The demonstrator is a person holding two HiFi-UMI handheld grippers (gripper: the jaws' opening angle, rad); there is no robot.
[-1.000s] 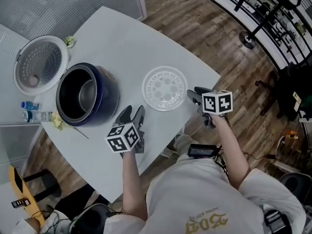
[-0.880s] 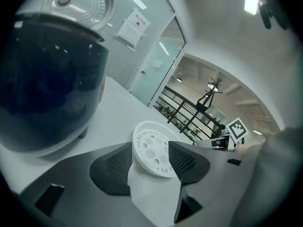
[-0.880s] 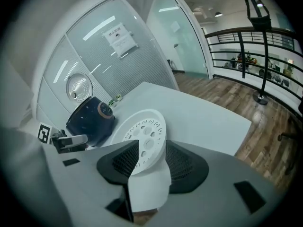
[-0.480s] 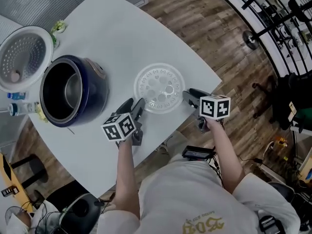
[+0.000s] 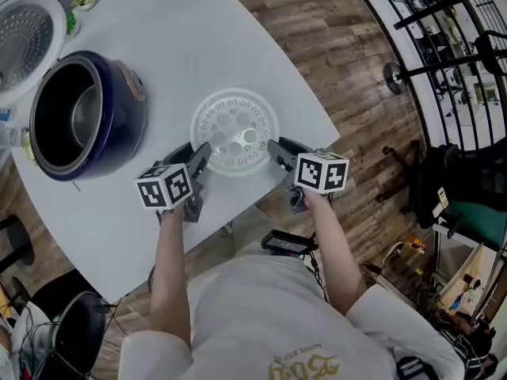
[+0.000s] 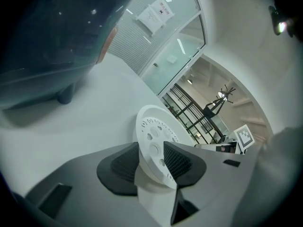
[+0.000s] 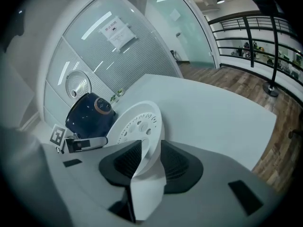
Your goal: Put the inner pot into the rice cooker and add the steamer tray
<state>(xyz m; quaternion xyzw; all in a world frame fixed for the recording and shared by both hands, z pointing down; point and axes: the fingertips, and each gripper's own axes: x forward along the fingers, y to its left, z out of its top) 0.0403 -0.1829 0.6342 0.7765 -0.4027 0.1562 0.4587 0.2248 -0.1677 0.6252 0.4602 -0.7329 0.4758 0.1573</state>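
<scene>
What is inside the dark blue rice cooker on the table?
The shiny metal inner pot sits inside the rice cooker. Nothing shows in the pot, but its nearer wall covers part of its floor, and the space under the pot is hidden.

The right gripper (image 7: 150,157) has just been closing its jaws, and they now pinch the white steamer tray's (image 7: 135,124) rim. Beyond the jaws, leftward, stands the dark blue rice cooker (image 7: 87,115).

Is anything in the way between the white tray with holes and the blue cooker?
No, nothing visible. Only bare table lies between the steamer tray and the open rice cooker, and its inner pot is uncovered.
</scene>
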